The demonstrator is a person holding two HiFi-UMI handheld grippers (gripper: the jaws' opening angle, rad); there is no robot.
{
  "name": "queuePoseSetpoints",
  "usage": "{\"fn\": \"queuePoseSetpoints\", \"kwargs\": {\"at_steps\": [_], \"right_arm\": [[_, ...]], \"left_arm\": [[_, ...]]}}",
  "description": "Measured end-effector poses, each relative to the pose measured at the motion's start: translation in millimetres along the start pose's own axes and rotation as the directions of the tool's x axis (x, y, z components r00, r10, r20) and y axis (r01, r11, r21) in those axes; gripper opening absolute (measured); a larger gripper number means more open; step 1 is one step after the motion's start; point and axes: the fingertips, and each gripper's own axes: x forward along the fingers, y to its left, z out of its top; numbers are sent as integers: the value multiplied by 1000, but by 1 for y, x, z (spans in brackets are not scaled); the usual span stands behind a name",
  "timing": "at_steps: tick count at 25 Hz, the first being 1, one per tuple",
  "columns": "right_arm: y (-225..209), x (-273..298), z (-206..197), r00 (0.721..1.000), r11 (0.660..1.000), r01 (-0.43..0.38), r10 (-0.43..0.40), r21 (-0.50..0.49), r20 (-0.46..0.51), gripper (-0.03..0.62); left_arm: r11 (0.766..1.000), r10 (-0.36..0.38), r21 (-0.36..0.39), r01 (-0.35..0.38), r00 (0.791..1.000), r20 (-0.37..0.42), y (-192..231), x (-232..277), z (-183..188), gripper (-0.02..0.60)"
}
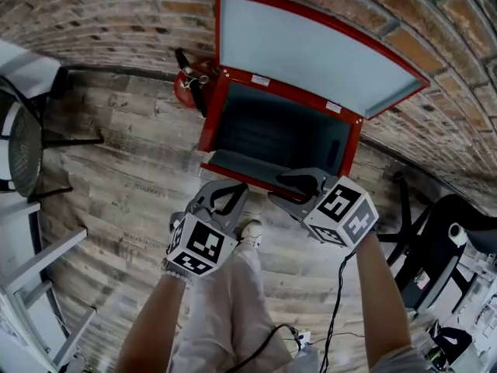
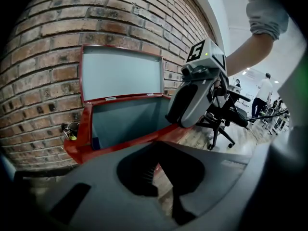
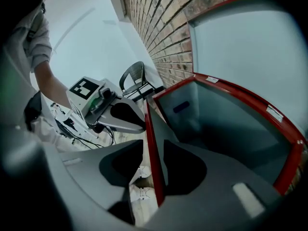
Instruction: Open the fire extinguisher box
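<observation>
Now: fire extinguisher box (image 1: 211,119) sits on the wood floor (image 1: 132,200) against the brick wall (image 1: 116,6); lid (image 1: 311,53) is up, leaning on the bricks; right gripper (image 3: 153,170) has its jaws apart, astride the red front rim; left gripper (image 1: 231,195) hangs just short of the box, jaws together, empty.

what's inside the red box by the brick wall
Only bare grey-blue lining shows inside the red box, with nothing stored in the part that is visible. The right gripper and the box's front wall cover the near bottom, so that part cannot be checked.
</observation>
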Motion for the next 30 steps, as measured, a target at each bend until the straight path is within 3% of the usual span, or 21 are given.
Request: {"fn": "queuePoseSetpoints", "kwargs": {"at_steps": [14, 30], "right_arm": [[23, 18, -31, 987, 993, -107, 100, -48, -125, 78], [74, 59, -86, 969, 985, -83, 45, -151, -245, 67]], "left_arm": [[1000, -19, 24, 20, 999, -31, -15, -11, -27, -2], [1000, -21, 11, 21, 999, -28, -28, -55, -51, -2]]}}
